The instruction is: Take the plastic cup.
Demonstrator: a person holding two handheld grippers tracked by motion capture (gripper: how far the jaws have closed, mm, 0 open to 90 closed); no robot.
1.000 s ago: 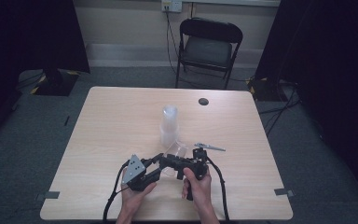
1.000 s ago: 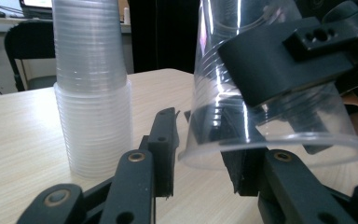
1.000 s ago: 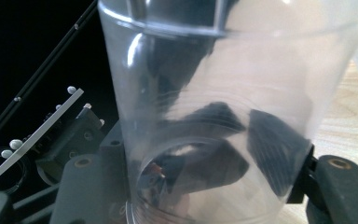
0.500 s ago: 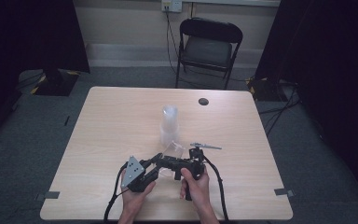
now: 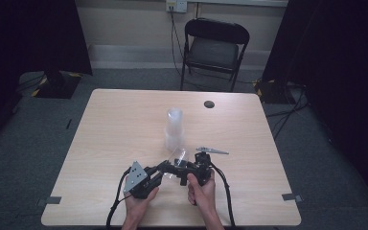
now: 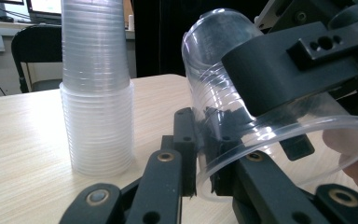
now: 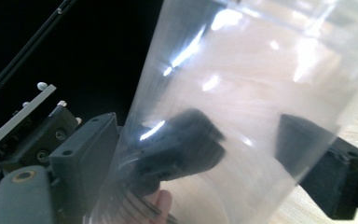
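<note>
No readable text, label, brand, number or sign anywhere; monitor screen at far back too blurred to read.

Cup stack [image 5: 174, 129] just beyond gripper [image 5: 170, 171].

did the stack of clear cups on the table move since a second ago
No. In the high view the stack of cups stands at the same spot relative to the dark round spot on the table.

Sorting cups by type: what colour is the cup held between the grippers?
Clear, colourless ribbed plastic cup; the left gripper view shows it best.
</note>
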